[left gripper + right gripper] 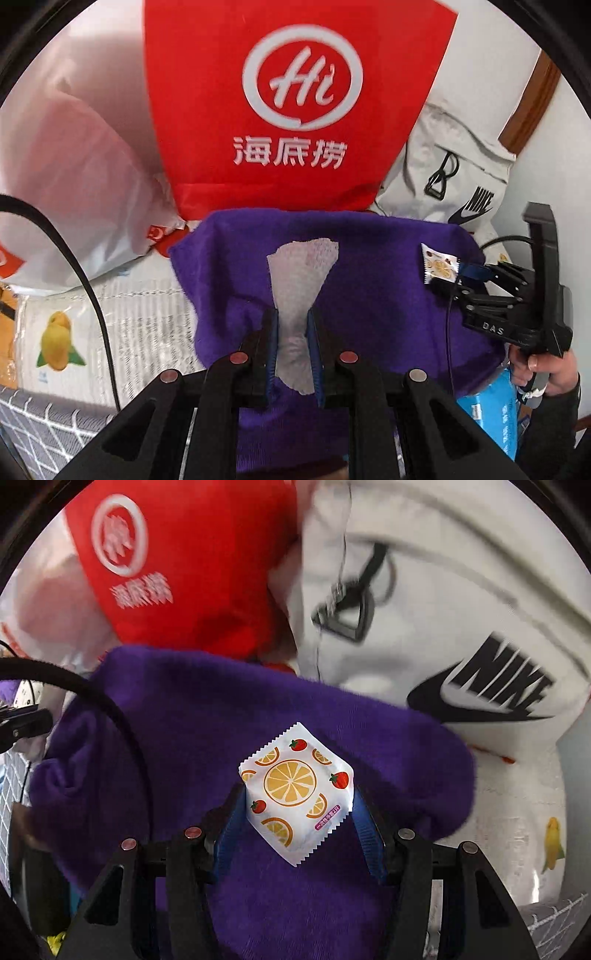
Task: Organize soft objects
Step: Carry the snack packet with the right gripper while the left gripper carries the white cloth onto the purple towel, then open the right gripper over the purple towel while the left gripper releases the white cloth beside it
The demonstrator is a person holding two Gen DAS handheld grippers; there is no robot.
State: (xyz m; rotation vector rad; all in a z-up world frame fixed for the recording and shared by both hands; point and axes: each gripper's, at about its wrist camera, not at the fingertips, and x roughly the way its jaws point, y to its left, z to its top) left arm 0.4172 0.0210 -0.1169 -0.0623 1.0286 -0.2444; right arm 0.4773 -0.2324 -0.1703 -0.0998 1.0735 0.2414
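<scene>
Over the purple sweater point(369, 288), both tongs carry something. Left tongs point(293, 328) are pinched nearly together on a crumpled white tissue point(299, 273), which fans out above the tips. Right tongs point(295, 812) are about half spread, pads pressing the two opposite corners of a small fruit-print sachet point(295, 790), held tilted, diamond-wise. In the left view the right tongs show at the far right edge of the sweater with the sachet point(437, 267) sticking out front.

Behind the sweater: red bag point(295, 103) with white logo, white Nike bag point(424, 609) beside it, translucent plastic bag point(74, 166) to the left. Blue box point(491, 406) sits near the person's hand point(543, 369).

Likely step: carrying both light items to a drop spot; can't tell which one yet.

How to do it well:
- Keep squeeze steady. Sachet grip is on corners only, so it could twist or slip out.
- Tissue is limp; move slowly so it doesn't tear or drag on the knit.
- Release one side at a time, low over the target.
- Watch the black cable point(88, 266); keep it clear of the pile.
</scene>
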